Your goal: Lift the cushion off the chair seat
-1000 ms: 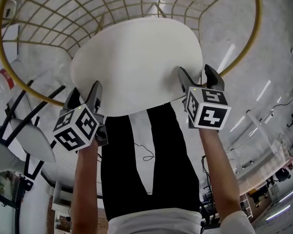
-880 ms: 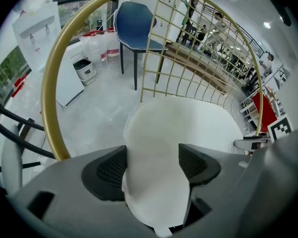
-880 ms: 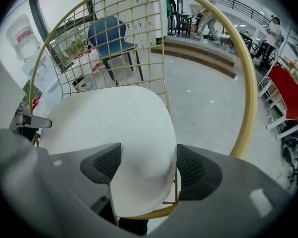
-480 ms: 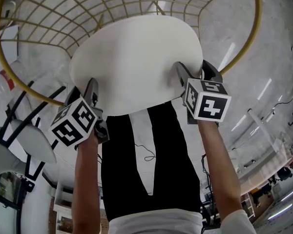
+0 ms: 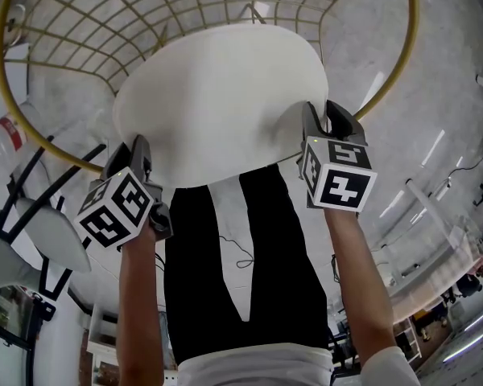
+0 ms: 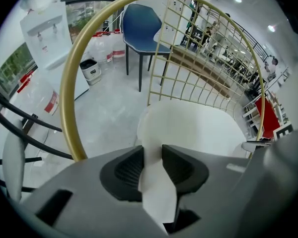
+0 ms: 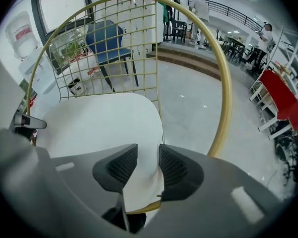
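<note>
Looking down on a polished grey stone-look floor in an open indoor hall; railings and desks run along the far side.

Task thing: white cushion lies on the seat of the gold wire chair, its near edge overhanging toward the person.

Claws:
- left gripper is clenched on the cushion's near-left edge. Its jaws have just been closing, and the left gripper view shows a fold of cushion fabric pinched between the pads.
- right gripper is clenched on the near-right edge. Its jaws have also just been closing, and the fabric is bunched between both pads. The cushion puckers at that corner.

Counts:
- cushion: 1
- gold wire chair: 1, with a hoop rim and grid back
- grippers: 2, each with one marker cube
- blue chair: 1, far, behind the wire back
- white chair with black frame: 1, left
- water dispenser: 1, far left
- water jugs: several beside the dispenser, exact number unclear
- people: 2 standing far off in the right gripper view
- red panel: 1, right
</note>
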Tool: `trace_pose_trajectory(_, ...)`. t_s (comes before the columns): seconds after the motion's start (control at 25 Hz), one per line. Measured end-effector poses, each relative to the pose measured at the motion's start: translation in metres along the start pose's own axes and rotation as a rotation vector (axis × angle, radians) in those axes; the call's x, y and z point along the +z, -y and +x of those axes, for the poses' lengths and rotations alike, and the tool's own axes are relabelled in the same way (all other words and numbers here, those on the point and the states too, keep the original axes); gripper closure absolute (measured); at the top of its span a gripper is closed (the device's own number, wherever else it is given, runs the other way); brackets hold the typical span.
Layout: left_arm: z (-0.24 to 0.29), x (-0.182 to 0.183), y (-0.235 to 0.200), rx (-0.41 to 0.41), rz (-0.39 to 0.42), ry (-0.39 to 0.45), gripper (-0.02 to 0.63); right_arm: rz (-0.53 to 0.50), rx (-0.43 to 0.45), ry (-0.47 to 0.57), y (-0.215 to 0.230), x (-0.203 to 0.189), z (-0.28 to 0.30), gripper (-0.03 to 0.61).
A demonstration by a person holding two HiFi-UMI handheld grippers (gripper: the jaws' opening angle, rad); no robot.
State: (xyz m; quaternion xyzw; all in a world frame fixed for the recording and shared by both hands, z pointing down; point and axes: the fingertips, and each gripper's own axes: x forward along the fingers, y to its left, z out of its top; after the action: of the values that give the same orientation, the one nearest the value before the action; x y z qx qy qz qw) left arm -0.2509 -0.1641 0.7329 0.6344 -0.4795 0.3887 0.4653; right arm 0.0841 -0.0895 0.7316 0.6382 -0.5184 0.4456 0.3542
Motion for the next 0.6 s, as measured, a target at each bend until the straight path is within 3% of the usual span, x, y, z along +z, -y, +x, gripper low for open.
trace_pose_trajectory(0.36, -0.011, 0.001, 0.005, -0.056, -0.014, 0.012, 0.532, 0.027, 0.035, 0.019, 0.000, 0.001, -0.013, 0.525)
trace_pose_trajectory(0.6, -0.025, 0.004, 0.004, -0.074, -0.017, 0.031, 0.540, 0.042, 0.067, 0.032, -0.004, 0.002, -0.027, 0.540)
